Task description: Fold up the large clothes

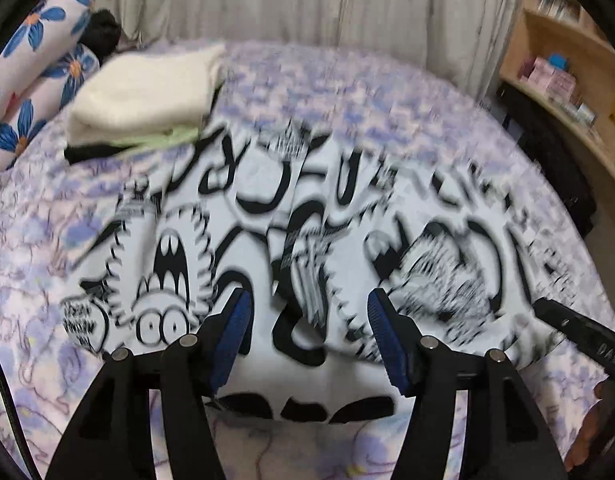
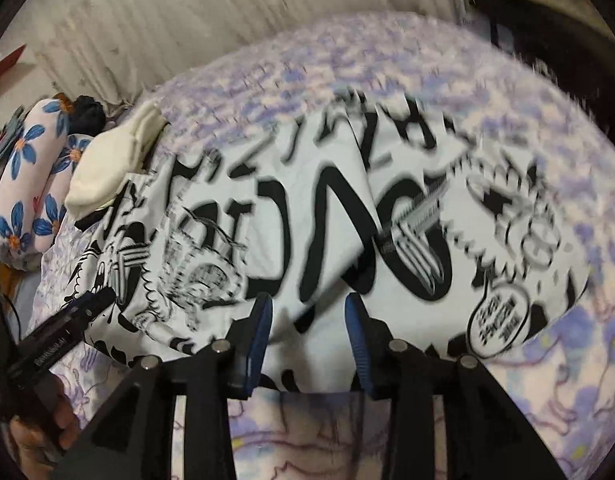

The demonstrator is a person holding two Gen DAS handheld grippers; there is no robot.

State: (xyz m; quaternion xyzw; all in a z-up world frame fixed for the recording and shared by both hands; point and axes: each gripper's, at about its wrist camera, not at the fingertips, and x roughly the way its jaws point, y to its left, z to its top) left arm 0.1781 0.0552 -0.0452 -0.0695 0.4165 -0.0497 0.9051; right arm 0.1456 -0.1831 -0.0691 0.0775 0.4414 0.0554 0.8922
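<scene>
A white garment with black cartoon print lies spread and folded on the purple floral bedsheet. My left gripper hovers over the garment's near edge with its blue pads well apart and nothing pinched between them. The right gripper's tip pokes in from the right. In the right wrist view, my right gripper is open above the same garment, its pads clear of the cloth. The left gripper shows at the left there, held by a hand.
A stack of folded clothes with a cream piece on top sits at the bed's far left, touching the garment's far edge. Blue-flowered pillows lie beyond it. A pale curtain backs the bed. A wooden shelf stands at right.
</scene>
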